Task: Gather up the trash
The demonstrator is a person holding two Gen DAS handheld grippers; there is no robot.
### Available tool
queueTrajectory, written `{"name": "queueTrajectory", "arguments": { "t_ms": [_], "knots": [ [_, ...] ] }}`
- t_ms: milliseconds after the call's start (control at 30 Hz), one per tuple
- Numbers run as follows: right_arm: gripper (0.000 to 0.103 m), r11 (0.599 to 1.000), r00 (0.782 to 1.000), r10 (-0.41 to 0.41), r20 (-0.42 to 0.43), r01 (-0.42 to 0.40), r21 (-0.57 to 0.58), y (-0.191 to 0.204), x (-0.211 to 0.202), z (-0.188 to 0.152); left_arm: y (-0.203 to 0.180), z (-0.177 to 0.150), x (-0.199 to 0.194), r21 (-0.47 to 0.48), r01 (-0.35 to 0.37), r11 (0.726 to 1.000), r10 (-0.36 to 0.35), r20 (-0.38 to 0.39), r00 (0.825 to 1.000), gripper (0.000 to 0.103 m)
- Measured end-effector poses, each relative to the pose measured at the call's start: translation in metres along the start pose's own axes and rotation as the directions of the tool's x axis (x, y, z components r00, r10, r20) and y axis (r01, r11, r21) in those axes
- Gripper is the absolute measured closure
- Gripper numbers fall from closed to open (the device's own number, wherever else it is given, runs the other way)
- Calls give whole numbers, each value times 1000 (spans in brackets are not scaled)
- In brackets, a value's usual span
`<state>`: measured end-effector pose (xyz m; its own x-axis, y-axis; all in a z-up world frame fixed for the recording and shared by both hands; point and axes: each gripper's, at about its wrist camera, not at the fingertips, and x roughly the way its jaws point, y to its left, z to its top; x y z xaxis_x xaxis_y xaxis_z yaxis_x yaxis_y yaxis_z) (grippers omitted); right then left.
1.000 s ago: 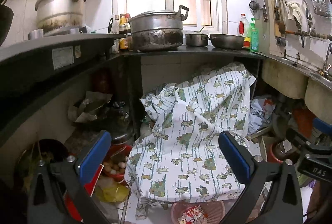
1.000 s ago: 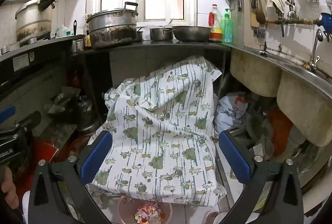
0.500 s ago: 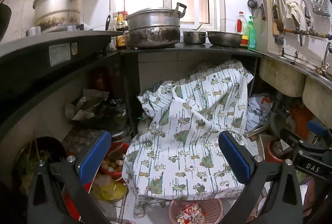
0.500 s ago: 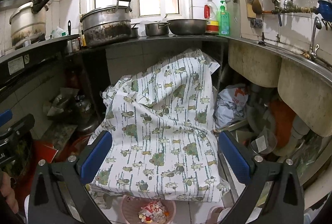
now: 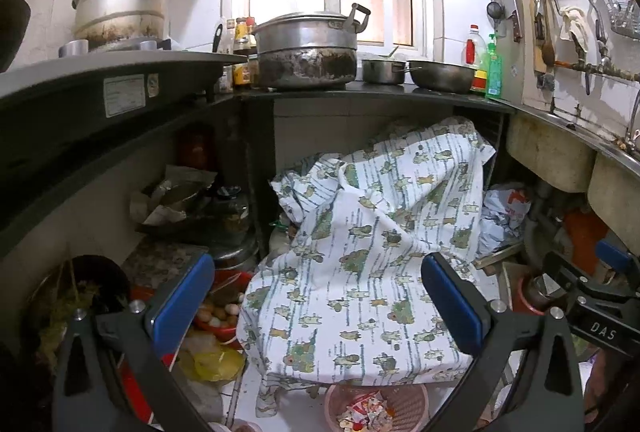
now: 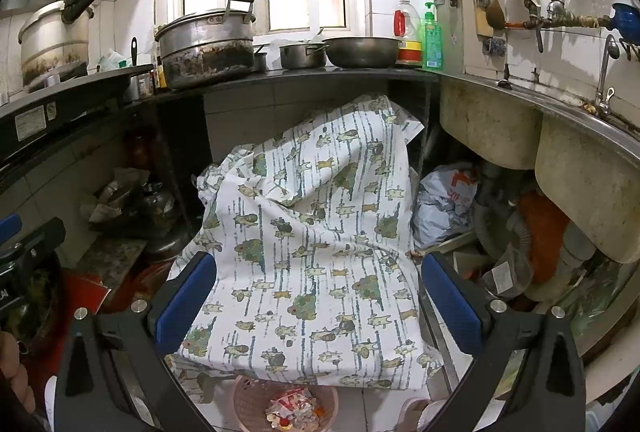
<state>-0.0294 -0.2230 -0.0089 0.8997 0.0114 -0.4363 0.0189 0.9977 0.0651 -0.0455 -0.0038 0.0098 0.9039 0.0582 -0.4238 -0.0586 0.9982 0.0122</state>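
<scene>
A pink basket [image 5: 408, 402] holding crumpled wrappers [image 5: 362, 412] sits on the floor at the bottom of both views; in the right wrist view the basket [image 6: 248, 398] lies just below a patterned white cloth [image 6: 312, 240]. My left gripper [image 5: 318, 308] is open and empty, above the basket and in front of the cloth [image 5: 372, 244]. My right gripper [image 6: 318, 308] is open and empty, also facing the cloth. The right gripper's body shows at the right edge of the left wrist view [image 5: 592, 300].
A dark counter [image 5: 360, 94] carries a big steel pot [image 5: 308, 50], pans and bottles. Sinks [image 6: 580, 184] hang at right over pipes and a plastic bag [image 6: 444, 200]. At left a red bowl of eggs [image 5: 220, 312], a yellow bag [image 5: 212, 360] and cluttered shelves.
Both grippers have drawn back and tilted slightly up; the cloth and counter sit lower and farther in view. Jaws stayed open.
</scene>
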Motion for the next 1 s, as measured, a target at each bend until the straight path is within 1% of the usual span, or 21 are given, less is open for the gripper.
{"name": "queueTrajectory", "arguments": {
  "t_ms": [100, 267, 367, 433, 467, 533, 600, 733, 1000],
  "knots": [
    [0, 999, 999, 31, -13, -31, 8, 1, 1, 0, 2, 0, 1, -11, 4, 1000, -4, -7, 1000, 0],
    [0, 1000, 1000, 17, -2, -17, -23, 8, -1, -1, 4, 0, 2, -11, 0, 1000, 0, -5, 1000, 0],
    [0, 997, 997, 70, -20, -71, -4, 7, -1, -1, 5, 0, 2, -16, 14, 1000, -15, -8, 1000, 0],
    [0, 996, 996, 84, -22, -84, 4, 6, -1, 0, 6, 0, 1, -25, 29, 999, -29, -6, 1000, 0],
    [0, 997, 997, 79, -18, -79, 1, 7, -1, -1, 7, 0, 0, -26, 26, 999, -26, -5, 1000, 0],
    [0, 998, 998, 69, -9, -69, -12, 9, -2, 0, 5, 0, -1, -17, -11, 1000, 11, 8, 1000, 0],
    [0, 998, 998, 60, -6, -61, -21, 10, -3, -1, 4, 0, -2, -4, -28, 1000, 28, 20, 999, 0],
    [0, 998, 998, 63, -9, -63, -17, 9, -2, -1, 4, 0, -2, -2, -2, 1000, 2, 19, 1000, 0],
    [0, 998, 998, 56, -9, -56, -18, 9, -1, -2, 1, 0, -1, 34, -15, 999, 14, 13, 1000, 0]
  ]
}}
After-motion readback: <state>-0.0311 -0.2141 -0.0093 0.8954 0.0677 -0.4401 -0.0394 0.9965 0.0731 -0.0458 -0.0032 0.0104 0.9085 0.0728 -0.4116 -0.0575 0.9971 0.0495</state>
